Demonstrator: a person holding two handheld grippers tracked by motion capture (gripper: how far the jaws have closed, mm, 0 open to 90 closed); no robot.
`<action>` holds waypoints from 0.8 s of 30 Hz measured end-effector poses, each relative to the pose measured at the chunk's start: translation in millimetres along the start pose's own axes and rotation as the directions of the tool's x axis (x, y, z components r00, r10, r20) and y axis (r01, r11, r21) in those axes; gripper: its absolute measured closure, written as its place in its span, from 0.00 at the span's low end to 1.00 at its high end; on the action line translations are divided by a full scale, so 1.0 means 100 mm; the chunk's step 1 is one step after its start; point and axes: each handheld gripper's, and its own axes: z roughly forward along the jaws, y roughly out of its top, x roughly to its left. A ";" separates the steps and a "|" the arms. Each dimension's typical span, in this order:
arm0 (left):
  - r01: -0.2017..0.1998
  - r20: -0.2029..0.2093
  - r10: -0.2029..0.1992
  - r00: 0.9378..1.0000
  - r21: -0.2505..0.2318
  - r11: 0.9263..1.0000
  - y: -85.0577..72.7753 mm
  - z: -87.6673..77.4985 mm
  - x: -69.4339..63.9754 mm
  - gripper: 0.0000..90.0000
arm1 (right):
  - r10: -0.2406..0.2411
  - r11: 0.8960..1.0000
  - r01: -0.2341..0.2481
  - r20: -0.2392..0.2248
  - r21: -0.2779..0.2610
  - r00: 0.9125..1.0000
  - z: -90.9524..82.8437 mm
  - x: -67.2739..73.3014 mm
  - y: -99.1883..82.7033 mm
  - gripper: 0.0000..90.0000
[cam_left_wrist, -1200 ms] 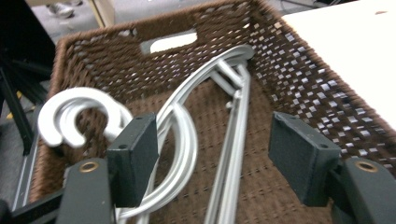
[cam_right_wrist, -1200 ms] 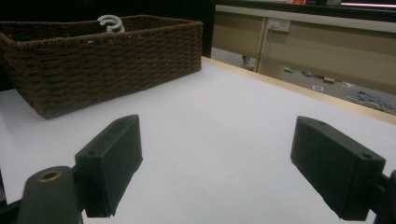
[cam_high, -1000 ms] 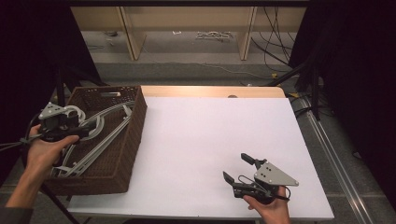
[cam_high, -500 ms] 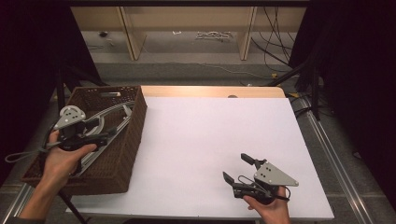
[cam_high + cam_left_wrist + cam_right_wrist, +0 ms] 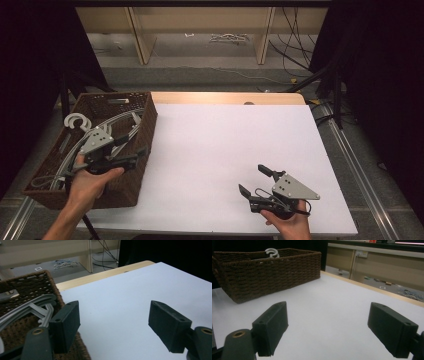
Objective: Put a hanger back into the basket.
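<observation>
A brown wicker basket (image 5: pixel 127 187) stands at the table's left end, with several grey plastic hangers (image 5: pixel 114 123) lying in it and a white hook (image 5: pixel 75 121) sticking up. My left gripper (image 5: pixel 133 148) hovers over the basket's right wall, pointing right toward the white table (image 5: pixel 215 145). Its jaws have just been opening and stand open with nothing between them (image 5: pixel 115 315); the hangers (image 5: pixel 30 307) lie below to its left. My right gripper (image 5: pixel 251 179) rests near the table's front right, open and holding nothing (image 5: pixel 328 325), facing the basket (image 5: pixel 269 267).
A bare wooden strip (image 5: pixel 225 98) runs along the table's far edge. Beyond it stand pale shelf units (image 5: pixel 200 30) with cables (image 5: pixel 295 45) on the floor. Dark curtains close in both sides. White table surface stretches between the two grippers.
My left hand has carried its gripper rightward, from above the basket's left side to over its right wall. The right gripper has stayed where it was.
</observation>
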 end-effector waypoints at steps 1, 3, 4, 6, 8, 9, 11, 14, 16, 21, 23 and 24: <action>-0.016 -0.012 0.016 1.000 -0.020 1.000 -0.02 0.00 -0.01 0.28 | 0.000 1.000 0.000 0.001 -0.002 1.000 0.00 0.00 0.00 0.20; -0.026 -0.008 0.026 1.000 -0.040 0.999 -0.07 0.00 -0.06 0.28 | -0.001 1.000 0.001 0.000 -0.005 1.000 0.00 0.00 0.00 0.19; -0.024 0.004 0.024 1.000 -0.049 0.999 -0.10 0.02 -0.09 0.28 | 0.002 1.000 -0.002 0.001 0.001 1.000 0.00 0.00 0.00 0.19; -0.051 0.020 0.052 0.998 -0.052 0.997 -0.15 0.04 -0.12 0.28 | 0.001 1.000 -0.001 0.000 0.001 1.000 0.00 0.00 0.00 0.19; -0.132 0.032 0.135 0.990 -0.062 0.989 -0.18 0.06 -0.13 0.28 | 0.002 1.000 -0.002 -0.003 -0.002 1.000 0.00 0.00 0.00 0.20; -0.127 0.037 0.130 0.991 -0.070 0.989 -0.21 0.07 -0.15 0.28 | 0.003 1.000 -0.003 -0.004 0.000 1.000 0.00 0.00 0.00 0.19; -0.214 0.071 0.221 0.973 -0.091 0.973 -0.22 0.12 -0.15 0.28 | 0.003 1.000 -0.004 -0.018 -0.013 1.000 0.02 0.00 -0.01 0.19; -0.259 0.070 0.267 0.961 -0.108 0.960 -0.25 0.13 -0.18 0.27 | 0.002 1.000 -0.002 0.000 -0.004 1.000 0.02 0.02 0.00 0.19; -0.281 0.080 0.292 0.953 -0.120 0.952 -0.27 0.13 -0.21 0.27 | -0.010 1.000 0.010 0.003 -0.009 1.000 0.02 0.02 -0.01 0.19; -0.336 0.093 0.350 0.932 -0.140 0.931 -0.30 0.13 -0.28 0.26 | 0.000 1.000 0.000 -0.002 -0.005 1.000 0.01 0.02 0.00 0.19; -0.144 0.110 0.159 0.981 -0.132 0.981 -0.43 0.15 -0.48 0.26 | -0.008 1.000 0.008 0.002 -0.010 1.000 0.01 0.01 0.00 0.19; -0.148 0.106 0.161 0.981 -0.126 0.981 -0.46 0.16 -0.50 0.26 | 0.008 1.000 -0.008 -0.020 -0.018 1.000 0.02 0.02 0.00 0.19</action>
